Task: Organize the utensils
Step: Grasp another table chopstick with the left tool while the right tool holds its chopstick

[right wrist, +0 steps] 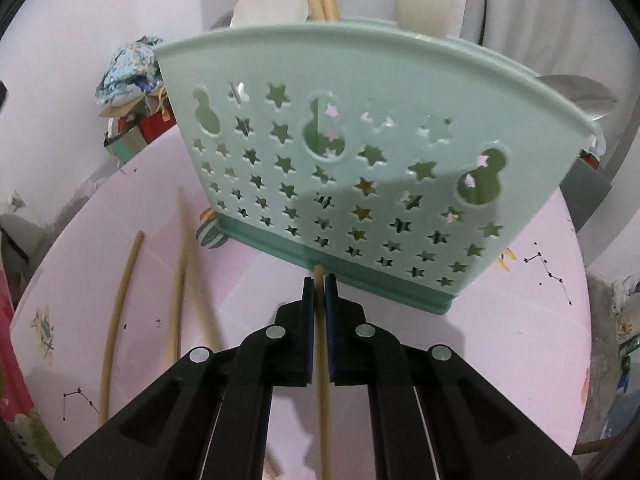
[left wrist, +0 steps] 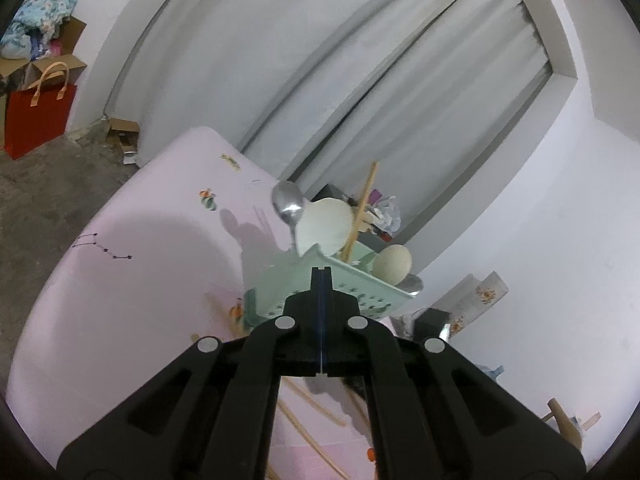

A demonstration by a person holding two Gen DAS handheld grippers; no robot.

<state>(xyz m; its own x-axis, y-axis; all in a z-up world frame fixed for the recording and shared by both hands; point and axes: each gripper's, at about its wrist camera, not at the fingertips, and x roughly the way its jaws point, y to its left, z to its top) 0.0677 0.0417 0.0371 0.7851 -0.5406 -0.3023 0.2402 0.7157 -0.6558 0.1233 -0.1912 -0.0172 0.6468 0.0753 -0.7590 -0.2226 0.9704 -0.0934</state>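
Observation:
A mint-green utensil holder (right wrist: 340, 160) with star-shaped holes stands on the pink tablecloth (right wrist: 500, 340). Sticking out of the holder (left wrist: 360, 292) are a metal spoon (left wrist: 287, 200), a white ladle (left wrist: 326, 224), a cream spoon (left wrist: 392, 264) and a chopstick (left wrist: 360, 212). My right gripper (right wrist: 319, 280) is shut on a wooden chopstick (right wrist: 323, 400) lying on the cloth, its tip just short of the holder's base. My left gripper (left wrist: 321, 270) is shut with nothing between its fingers and sits just in front of the holder's rim.
Three more loose chopsticks (right wrist: 120, 320) lie on the cloth left of the right gripper. Crumpled cloth and boxes (right wrist: 128, 80) sit behind the holder. A red bag (left wrist: 38, 120) and cardboard boxes stand on the floor at far left, and a curtain (left wrist: 400, 100) hangs behind the table.

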